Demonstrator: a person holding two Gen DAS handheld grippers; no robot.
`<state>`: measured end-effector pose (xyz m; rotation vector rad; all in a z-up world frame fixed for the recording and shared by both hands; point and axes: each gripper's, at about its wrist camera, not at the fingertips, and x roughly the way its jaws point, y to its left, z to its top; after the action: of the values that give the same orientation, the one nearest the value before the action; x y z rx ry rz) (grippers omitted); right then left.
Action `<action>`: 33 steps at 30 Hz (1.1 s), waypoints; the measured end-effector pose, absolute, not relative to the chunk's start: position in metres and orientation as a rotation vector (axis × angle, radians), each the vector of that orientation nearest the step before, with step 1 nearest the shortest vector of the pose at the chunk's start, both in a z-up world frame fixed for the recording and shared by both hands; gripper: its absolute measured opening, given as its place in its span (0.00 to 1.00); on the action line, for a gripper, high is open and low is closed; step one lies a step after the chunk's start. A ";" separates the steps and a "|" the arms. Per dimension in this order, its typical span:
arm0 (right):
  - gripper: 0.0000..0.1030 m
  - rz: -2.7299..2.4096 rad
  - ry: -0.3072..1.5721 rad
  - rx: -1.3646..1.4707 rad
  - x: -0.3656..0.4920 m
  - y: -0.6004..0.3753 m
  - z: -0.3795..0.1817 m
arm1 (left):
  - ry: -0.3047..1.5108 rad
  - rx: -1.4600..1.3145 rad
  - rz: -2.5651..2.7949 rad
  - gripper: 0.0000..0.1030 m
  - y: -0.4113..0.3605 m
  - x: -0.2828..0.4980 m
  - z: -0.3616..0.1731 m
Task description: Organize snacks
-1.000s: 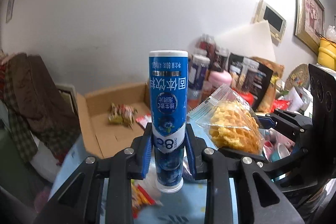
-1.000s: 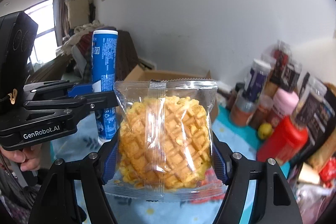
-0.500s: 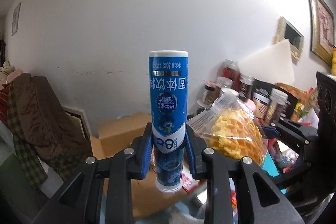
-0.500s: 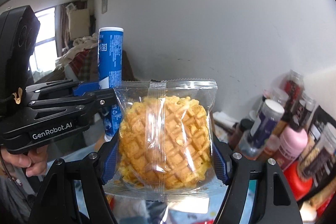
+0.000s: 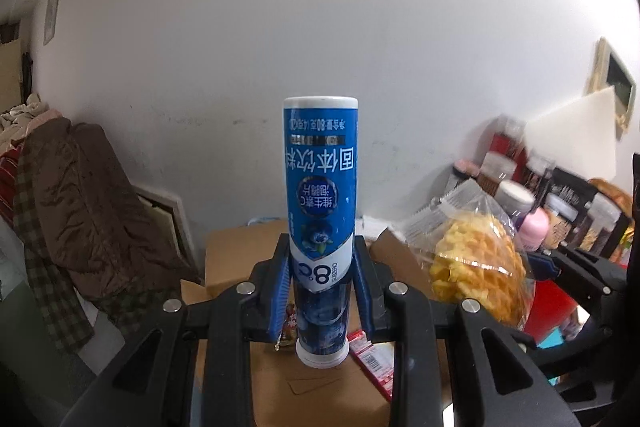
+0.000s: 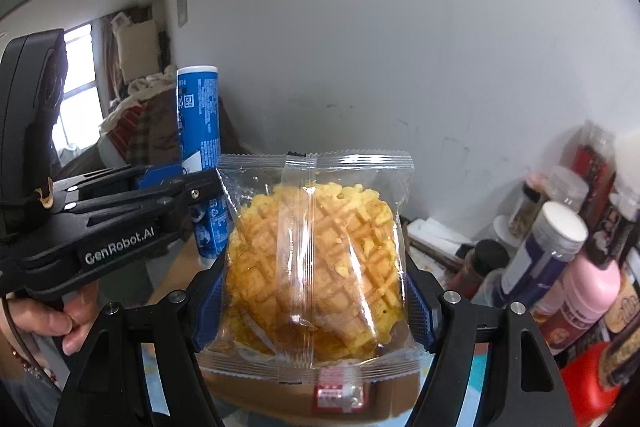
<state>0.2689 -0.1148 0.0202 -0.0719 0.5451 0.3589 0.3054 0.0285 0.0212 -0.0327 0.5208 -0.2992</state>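
Observation:
My left gripper [image 5: 322, 291] is shut on a blue tube [image 5: 320, 203] with white caps, held upright above an open cardboard box [image 5: 336, 387]. The tube also shows in the right wrist view [image 6: 200, 131]. My right gripper [image 6: 312, 303] is shut on a clear packet with a yellow waffle cake [image 6: 316, 247], held up beside the left gripper. The packet also shows at the right of the left wrist view [image 5: 476, 259]. Red snack packets [image 5: 372, 359] lie in the box.
Jars, bottles and a pink bottle [image 6: 580, 291] crowd the table at the right against the wall. A red container [image 6: 588, 383] stands nearer. A chair draped with brown and checked clothes [image 5: 68, 227] stands left of the box.
Both grippers have risen and moved toward the cardboard box with their loads still held. The box now lies under the left gripper and the wall fills more of both views.

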 end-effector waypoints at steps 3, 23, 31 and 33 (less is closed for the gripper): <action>0.72 0.339 0.578 -0.057 0.281 -0.115 0.010 | 0.561 -0.037 -0.296 0.27 0.027 0.319 0.006; 0.73 0.336 0.798 -0.093 0.330 -0.115 -0.079 | 0.854 0.065 -0.263 0.27 -0.003 0.380 -0.076; 0.77 0.310 0.817 -0.125 0.334 -0.114 -0.087 | 0.944 0.070 -0.250 0.27 -0.006 0.390 -0.093; 0.78 0.299 0.827 -0.119 0.336 -0.115 -0.088 | 0.965 0.076 -0.247 0.27 -0.007 0.393 -0.095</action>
<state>0.3357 -0.1149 -0.0881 -0.1193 0.8268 0.2987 0.3926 -0.0066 -0.0955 0.0763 0.9647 -0.2468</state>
